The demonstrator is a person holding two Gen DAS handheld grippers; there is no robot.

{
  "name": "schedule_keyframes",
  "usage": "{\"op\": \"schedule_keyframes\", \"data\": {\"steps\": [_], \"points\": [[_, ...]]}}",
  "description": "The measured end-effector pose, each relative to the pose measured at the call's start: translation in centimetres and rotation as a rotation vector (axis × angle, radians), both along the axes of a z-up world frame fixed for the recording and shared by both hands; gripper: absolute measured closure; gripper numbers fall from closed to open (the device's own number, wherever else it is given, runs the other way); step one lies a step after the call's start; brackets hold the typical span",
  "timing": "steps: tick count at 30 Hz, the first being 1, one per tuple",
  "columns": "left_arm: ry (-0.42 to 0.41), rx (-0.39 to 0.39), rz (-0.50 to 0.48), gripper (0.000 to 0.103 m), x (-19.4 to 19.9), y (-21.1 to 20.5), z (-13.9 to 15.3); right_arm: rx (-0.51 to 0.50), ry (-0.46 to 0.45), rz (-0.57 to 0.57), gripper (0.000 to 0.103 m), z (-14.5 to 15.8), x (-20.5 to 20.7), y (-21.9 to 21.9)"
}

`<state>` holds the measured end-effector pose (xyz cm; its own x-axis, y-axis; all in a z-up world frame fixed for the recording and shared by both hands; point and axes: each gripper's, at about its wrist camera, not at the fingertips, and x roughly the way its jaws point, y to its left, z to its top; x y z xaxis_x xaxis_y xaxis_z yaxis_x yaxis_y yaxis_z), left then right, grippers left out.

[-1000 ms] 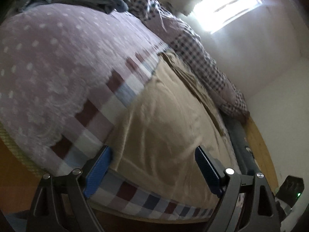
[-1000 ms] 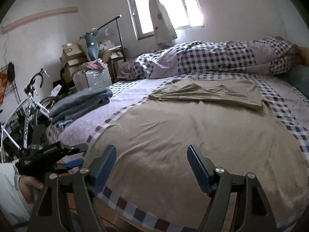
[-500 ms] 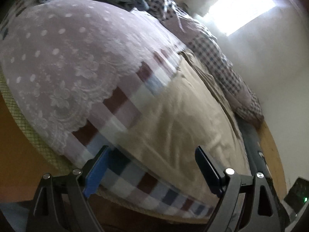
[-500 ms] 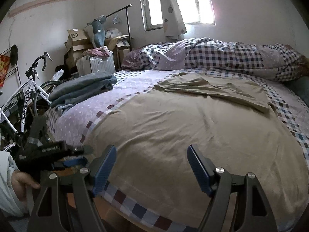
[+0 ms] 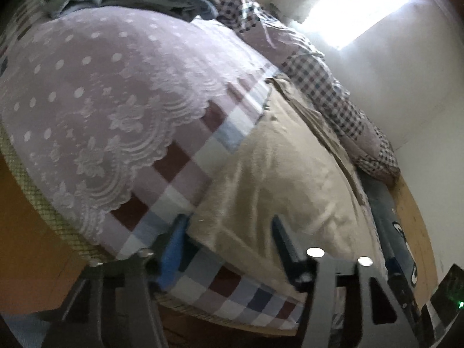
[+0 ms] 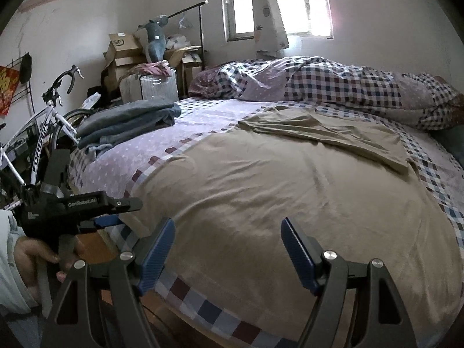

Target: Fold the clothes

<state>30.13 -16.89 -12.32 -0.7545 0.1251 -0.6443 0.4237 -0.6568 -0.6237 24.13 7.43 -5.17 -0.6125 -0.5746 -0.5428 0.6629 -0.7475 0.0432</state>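
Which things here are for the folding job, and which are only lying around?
For the job:
tan garment
left gripper
right gripper

Lying about:
folded grey clothes
checked quilt
bicycle
boxes

Your daylit window (image 6: 278, 3) glares white, leaving the room dim. The left wrist view is motion-blurred. Fisheye edges bend darkly.
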Motion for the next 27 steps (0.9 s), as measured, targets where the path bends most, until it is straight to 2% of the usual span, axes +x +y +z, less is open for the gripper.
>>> {"op": "schedule_keyframes", "data": {"steps": [3, 5, 7, 10, 15, 25, 27], "points": [[-0.013, 0.014, 0.018, 0.066, 0.1, -0.5, -0.4, 0.022, 0.010, 0.020, 0.024, -0.3, 0.3, -0.6], [-0.015, 0.020, 0.023, 0.089, 0.2, -0.8, -0.5, 0.049, 0.028, 0.037, 0.024, -0.7, 0.7, -1.3], [0.002, 0.037, 0.018, 0.098, 0.2, -1.0, -0.5, 0.077, 0.047, 0.053, 0.024, -1.0, 1.1, -2.0], [0.039, 0.058, 0.011, 0.098, 0.1, -1.1, 0.2, 0.127, 0.095, 0.093, 0.024, -1.8, 2.0, -3.7], [0.121, 0.130, -0.009, 0.099, 1.2, -1.6, 1.5, 0.230, 0.225, 0.217, 0.024, -3.3, 4.7, -7.8], [0.174, 0.226, -0.036, 0.099, 1.6, -2.5, 2.5, 0.435, 0.588, 0.380, 0.025, -7.4, 10.2, -14.3], [0.174, 0.233, -0.037, 0.099, 1.5, -2.7, 2.5, 0.475, 0.642, 0.394, 0.029, -8.6, 10.6, -15.4]]}}
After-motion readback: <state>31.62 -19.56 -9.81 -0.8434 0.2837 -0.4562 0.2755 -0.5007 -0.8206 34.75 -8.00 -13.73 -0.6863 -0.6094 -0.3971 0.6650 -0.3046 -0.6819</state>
